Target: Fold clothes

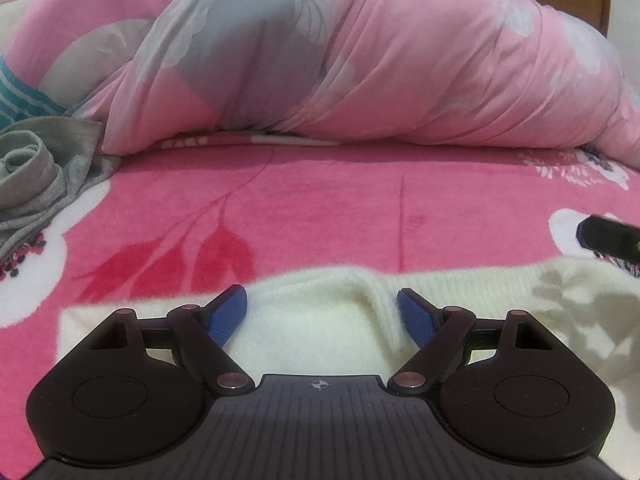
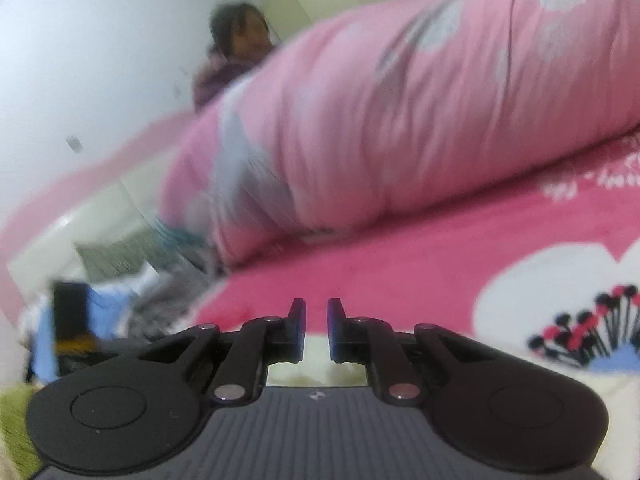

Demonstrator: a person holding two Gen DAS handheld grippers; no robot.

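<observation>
No words, labels, brands or numbers can be read in either view. The only sign is a small crosshair mark (image 1: 319, 385) on the claw body.

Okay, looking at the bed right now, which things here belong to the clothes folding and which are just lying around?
Part of the job:
- cream sweater, lying on the bed under the left gripper, jaws wide
- right gripper, jaws nearly closed, nothing visibly held
- grey garment, crumpled at the left, possibly next

Just lying about:
- pink quilt, bunched up behind
- pink floral blanket covering the bed
- teal striped cloth

Left gripper (image 1: 321, 314) jaws wide above cream sweater (image 1: 312, 320) on pink blanket (image 1: 320, 208).
</observation>
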